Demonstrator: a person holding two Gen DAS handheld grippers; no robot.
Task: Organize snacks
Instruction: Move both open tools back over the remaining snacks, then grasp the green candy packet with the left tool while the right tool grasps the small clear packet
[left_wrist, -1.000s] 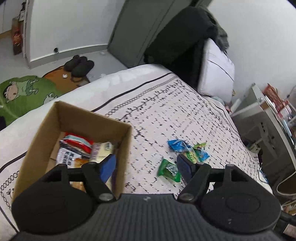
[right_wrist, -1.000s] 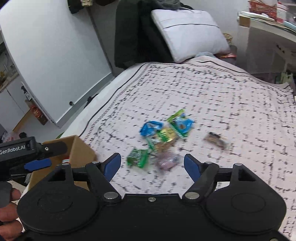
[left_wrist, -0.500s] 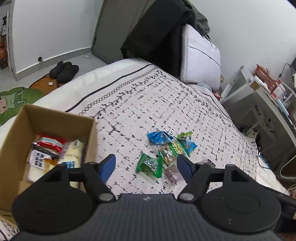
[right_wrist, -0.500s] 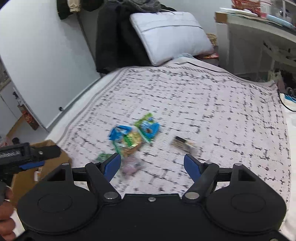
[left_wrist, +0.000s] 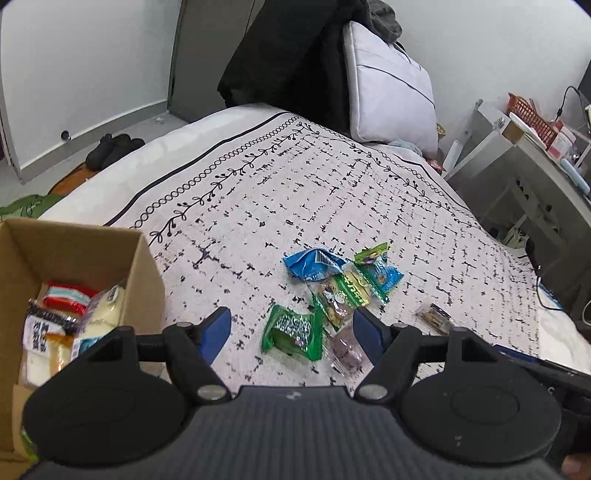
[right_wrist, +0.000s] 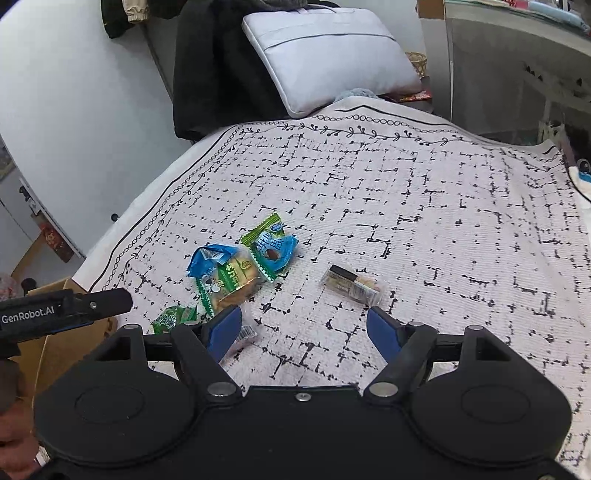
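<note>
1. On the patterned bedspread (left_wrist: 332, 192), both claws have come down over the loose snacks; the left gripper (left_wrist: 291, 326) gapes, empty, above the green packet (left_wrist: 293, 332).
2. Right gripper (right_wrist: 304, 328), likewise open and empty, faces the dark snack bar (right_wrist: 351, 282) at twelve o'clock.
3. Cardboard box (left_wrist: 85, 243) waits, part-filled, at nine o'clock.

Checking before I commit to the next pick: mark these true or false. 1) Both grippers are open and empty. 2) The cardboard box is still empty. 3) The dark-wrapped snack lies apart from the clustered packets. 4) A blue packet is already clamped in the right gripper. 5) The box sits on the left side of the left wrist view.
1) True: the left gripper and right gripper hold nothing.
2) False: the cardboard box already holds several packets.
3) True: the dark-wrapped snack lies alone, right of the cluster.
4) False: the blue packet lies on the bedspread.
5) True.
</note>
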